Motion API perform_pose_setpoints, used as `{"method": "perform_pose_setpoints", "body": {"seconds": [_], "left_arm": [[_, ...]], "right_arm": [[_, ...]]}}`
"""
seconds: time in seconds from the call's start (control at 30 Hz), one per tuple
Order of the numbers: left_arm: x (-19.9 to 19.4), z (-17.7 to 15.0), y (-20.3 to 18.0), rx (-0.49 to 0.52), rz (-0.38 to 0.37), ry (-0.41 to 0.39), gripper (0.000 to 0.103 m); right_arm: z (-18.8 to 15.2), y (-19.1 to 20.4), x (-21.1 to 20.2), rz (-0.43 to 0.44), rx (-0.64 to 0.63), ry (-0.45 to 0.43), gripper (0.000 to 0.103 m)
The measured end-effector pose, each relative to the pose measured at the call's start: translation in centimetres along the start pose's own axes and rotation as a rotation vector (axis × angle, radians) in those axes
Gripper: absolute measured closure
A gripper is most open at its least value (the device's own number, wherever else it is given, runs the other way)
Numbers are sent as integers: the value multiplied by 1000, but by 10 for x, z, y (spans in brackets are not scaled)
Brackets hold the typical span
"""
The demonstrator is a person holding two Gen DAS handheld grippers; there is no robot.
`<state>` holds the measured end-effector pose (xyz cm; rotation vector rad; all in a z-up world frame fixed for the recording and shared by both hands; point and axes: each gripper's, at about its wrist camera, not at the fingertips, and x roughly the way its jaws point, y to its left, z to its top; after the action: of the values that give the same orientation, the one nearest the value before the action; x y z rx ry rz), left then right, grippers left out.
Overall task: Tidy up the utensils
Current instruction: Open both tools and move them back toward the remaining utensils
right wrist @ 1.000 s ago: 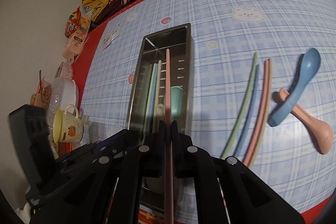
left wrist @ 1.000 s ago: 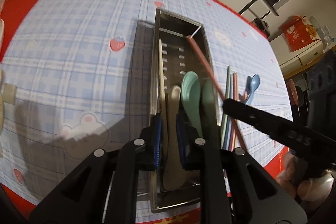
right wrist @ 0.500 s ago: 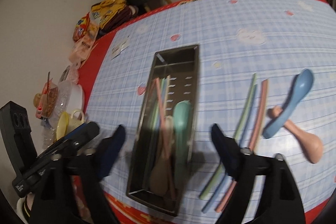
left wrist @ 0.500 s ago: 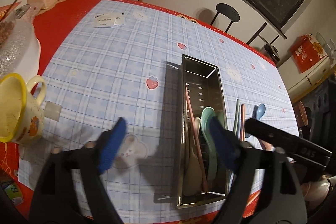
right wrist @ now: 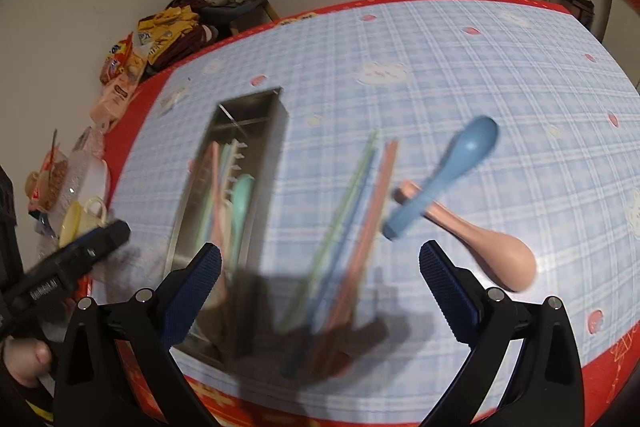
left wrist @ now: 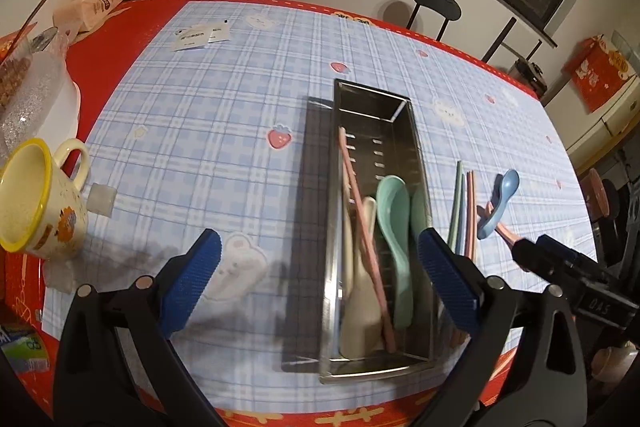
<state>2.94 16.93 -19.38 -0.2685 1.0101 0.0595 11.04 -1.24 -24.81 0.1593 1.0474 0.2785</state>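
Holding my left hand-held gripper (left wrist: 318,275) over the near end of the metal tray (left wrist: 416,147), I see its jaws are opening wide, with nothing in them. My right hand-held gripper (right wrist: 319,281) is opening wide too, and it is empty. Inside the tray lie a green spoon (left wrist: 394,223), a cream spoon (left wrist: 360,303) and a pink chopstick (left wrist: 366,239). Just beside the tray, on the counter (right wrist: 460,75), wait more chopsticks (right wrist: 360,211). Past them a blue spoon (right wrist: 452,171) lies across a pink spoon (right wrist: 496,251). I think I am between picks. Next I must reach down and pinch one of those.
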Motion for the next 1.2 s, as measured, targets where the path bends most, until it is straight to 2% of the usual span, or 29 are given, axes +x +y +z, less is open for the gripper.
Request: {"method": "perform_pose_setpoints", "body": {"seconds": [0.17, 0.33, 0.7, 0.97, 1.2], "left_arm": [[-1, -11, -30, 30, 23, 10, 6], [-2, -18, -61, 57, 40, 8, 6], [18, -39, -125, 137, 85, 62, 6], [27, -47, -152, 189, 64, 40, 6], [42, -51, -165, 194, 20, 84, 6]], "right_arm": [[-9, -27, -5, -14, -1, 26, 6], [-5, -52, -16, -8, 0, 18, 6], [1, -108, -20, -19, 3, 22, 6], [-1, -128, -13, -23, -78, 47, 6], [2, -141, -12, 9, -110, 36, 6]]}}
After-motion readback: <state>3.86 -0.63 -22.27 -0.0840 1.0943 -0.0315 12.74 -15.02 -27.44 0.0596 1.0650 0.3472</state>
